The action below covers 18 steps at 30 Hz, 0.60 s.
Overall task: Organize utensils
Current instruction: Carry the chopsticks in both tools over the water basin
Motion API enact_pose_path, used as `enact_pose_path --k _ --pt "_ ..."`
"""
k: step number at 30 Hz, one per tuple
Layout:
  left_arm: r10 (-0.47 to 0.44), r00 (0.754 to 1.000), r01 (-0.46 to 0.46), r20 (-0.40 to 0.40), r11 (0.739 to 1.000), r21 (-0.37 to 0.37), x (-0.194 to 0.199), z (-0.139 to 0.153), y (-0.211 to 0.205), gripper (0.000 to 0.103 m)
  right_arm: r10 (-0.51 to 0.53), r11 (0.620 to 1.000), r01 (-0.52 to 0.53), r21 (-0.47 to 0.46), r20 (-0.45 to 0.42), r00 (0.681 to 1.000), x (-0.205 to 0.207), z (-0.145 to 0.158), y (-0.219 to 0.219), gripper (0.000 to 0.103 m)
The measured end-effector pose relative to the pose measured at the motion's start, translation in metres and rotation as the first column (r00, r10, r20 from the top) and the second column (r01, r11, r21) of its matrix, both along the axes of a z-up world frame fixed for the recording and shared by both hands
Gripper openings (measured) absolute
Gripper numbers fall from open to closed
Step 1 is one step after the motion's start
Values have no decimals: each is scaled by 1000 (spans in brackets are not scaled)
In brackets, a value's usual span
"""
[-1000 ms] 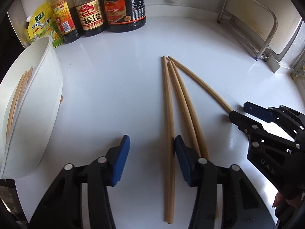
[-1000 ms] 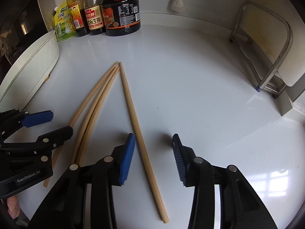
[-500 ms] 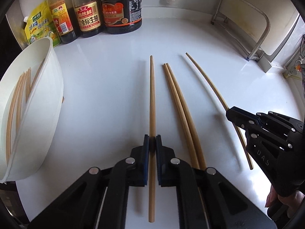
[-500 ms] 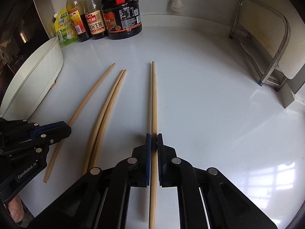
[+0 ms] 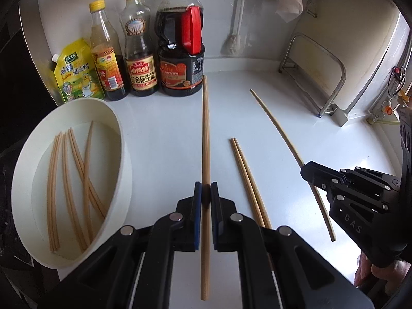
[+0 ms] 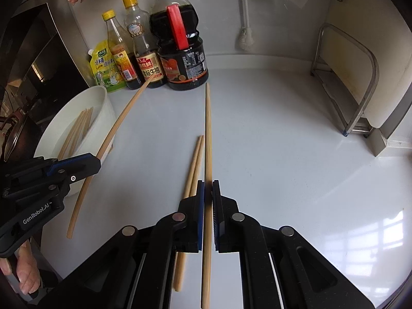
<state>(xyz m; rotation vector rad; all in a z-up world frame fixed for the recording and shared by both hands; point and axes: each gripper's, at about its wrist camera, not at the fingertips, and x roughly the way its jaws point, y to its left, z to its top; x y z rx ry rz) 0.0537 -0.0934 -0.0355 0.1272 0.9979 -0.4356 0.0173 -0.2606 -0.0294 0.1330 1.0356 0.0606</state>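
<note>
From the left wrist, the left tongs point(image 5: 206, 193) grip one chopstick point(image 5: 205, 139) clear of the bench point(image 5: 167, 134); swing it left over the white tub point(image 5: 121, 139) holding others. From the right wrist, the right tongs point(image 6: 208, 193) clamp another chopstick point(image 6: 208, 134); keep it level, two loose chopsticks point(image 6: 193, 164) remain.

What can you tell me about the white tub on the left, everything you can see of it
The tub is a white, round, deep-walled container, plastic by its look, sitting upright on the white counter left of both grippers, in front of the sauce bottles. Several pale wooden chopsticks lie loose on its bottom, some crossing. No gripper touches it.
</note>
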Motion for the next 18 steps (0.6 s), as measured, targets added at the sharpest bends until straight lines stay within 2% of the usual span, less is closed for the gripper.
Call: enact_pose_path --k 8,13,18 --pt "52 997 -50 49 998 -36 13 29 50 7 58 998 -59 36 40 998 29 21 46 6" --pt "93 994 -90 62 995 -47 22 36 86 7 113 991 -117 67 59 992 51 26 83 6" --pt "146 987 -143 64 988 -49 33 30 127 7 176 982 -177 70 20 984 73 18 130 6"
